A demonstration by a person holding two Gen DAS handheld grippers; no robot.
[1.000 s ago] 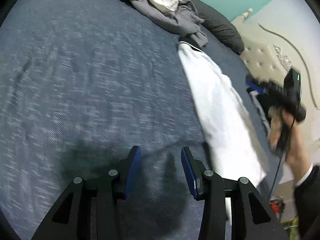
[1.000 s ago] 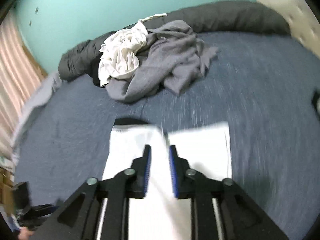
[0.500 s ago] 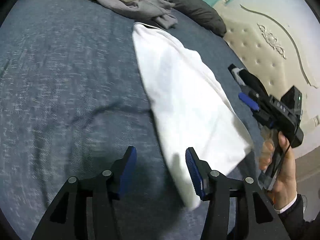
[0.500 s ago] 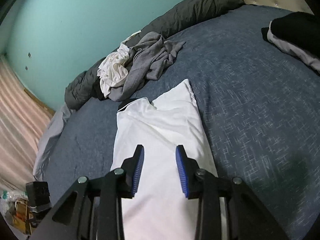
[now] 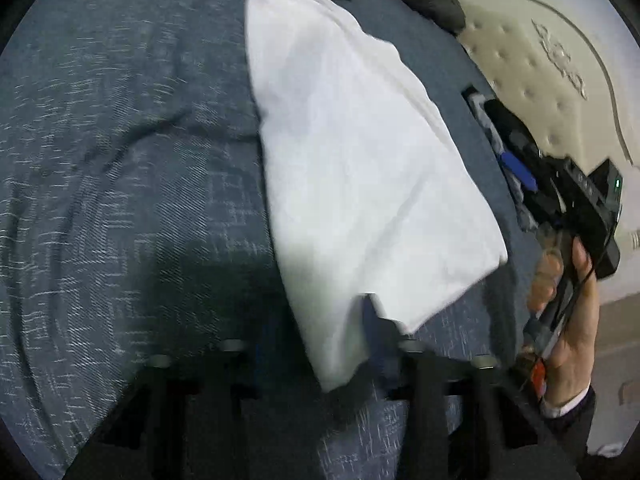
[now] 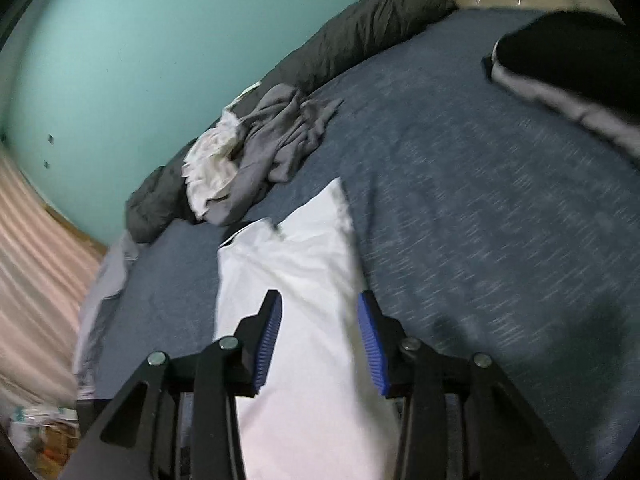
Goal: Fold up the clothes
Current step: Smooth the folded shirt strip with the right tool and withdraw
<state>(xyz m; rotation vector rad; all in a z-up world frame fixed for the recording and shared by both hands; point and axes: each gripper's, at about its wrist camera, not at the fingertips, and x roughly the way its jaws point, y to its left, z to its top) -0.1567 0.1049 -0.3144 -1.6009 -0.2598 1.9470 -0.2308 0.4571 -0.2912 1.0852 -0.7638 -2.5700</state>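
On the blue bedspread (image 6: 480, 184) lies a white garment (image 5: 352, 152), folded lengthwise into a long narrow strip, its collar end toward the heap of unfolded clothes (image 6: 256, 152) by the dark bolster (image 6: 352, 40), its near end toward the person. A second ago the right gripper (image 6: 320, 344) had its fingers nearly together above the cloth; half a second ago they had parted somewhat; now they are spread wide, one on either side of the strip's right part, with nothing pinched between them. The left gripper (image 5: 316, 356) has swung from bare bedspread over to the strip's near corner. Its fingers are dark and blurred, but they stand apart, with the corner of the cloth lying between them; whether they touch it cannot be told. In the left view the right hand (image 5: 568, 320) holds its tool just beside the garment's right edge.

My reading is that both grippers have closed in on the near end of the strip, which suits taking hold of that end to carry it over toward the collar for a crosswise fold. It would equally suit a release after laying the long fold flat. Beyond the garment, a folded black-and-grey stack (image 6: 568, 72) sits well apart near the padded headboard (image 5: 540, 72), and the heap by the bolster is crumpled.
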